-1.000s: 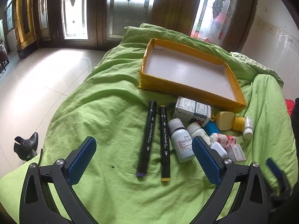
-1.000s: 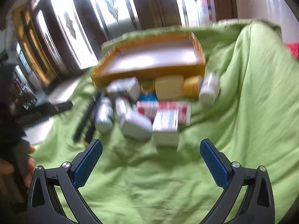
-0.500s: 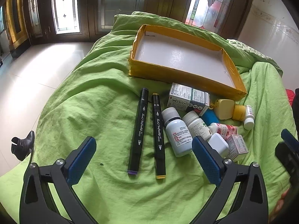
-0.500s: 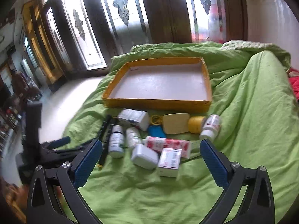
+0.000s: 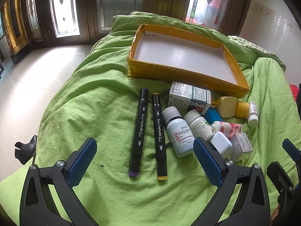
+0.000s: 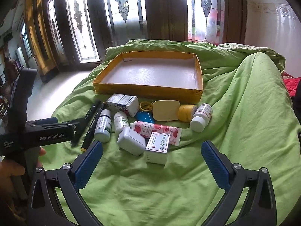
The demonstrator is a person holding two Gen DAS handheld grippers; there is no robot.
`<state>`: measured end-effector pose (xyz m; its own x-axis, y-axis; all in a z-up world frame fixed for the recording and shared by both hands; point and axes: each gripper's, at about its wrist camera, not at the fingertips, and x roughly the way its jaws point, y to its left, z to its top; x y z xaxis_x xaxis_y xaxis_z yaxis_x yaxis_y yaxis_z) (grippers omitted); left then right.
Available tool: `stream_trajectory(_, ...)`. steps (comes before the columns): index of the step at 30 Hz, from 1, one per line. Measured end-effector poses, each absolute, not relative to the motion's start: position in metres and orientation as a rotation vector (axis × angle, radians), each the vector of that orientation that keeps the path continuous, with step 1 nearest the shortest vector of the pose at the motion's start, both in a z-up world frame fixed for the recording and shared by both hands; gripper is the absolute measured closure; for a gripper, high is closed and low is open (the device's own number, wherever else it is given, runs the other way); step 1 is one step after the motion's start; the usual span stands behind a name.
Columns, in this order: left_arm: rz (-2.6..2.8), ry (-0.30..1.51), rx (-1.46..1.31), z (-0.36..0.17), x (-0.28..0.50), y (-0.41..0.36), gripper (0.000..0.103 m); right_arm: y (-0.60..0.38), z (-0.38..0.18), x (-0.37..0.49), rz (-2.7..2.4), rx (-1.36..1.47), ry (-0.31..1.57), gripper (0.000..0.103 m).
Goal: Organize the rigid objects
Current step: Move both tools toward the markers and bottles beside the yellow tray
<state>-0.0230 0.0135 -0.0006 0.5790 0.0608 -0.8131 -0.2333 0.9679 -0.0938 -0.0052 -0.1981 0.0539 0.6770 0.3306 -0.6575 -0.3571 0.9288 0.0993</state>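
both grippers [image 5: 144,162] [image 6: 152,165] hover open above markers [image 5: 140,130], bottles [image 5: 178,131].

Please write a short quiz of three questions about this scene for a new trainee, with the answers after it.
1. True or false: the yellow tray already holds a bottle.
2. Multiple choice: the two black markers lie (A) side by side on the green cloth, (B) crossed inside the tray, (C) between the fingers of the right gripper.
3. Fill in: both the left gripper and the right gripper are ____ and hold nothing.

Key: 1 false, the tray is empty; 2 A; 3 open.
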Motion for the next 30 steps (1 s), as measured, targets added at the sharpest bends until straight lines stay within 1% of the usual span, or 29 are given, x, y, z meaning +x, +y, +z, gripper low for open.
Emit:
stream_trajectory(20, 0.165, 0.945, -0.23, -0.002, -0.021, 0.018, 0.0, -0.204, 0.054, -0.004, 0.399, -0.013, 0.756, 0.001)
stream_trajectory(28, 0.175, 1.001, -0.231, -0.002, -0.014, 0.025, 0.0, -0.207, 0.052, 0.0, 0.405, 0.003, 0.781, 0.001)
stream_trajectory(30, 0.213, 0.998, -0.179, 0.004, -0.008, 0.031, 0.005, -0.209, 0.052, 0.0, 0.404, 0.008, 0.782, 0.001)
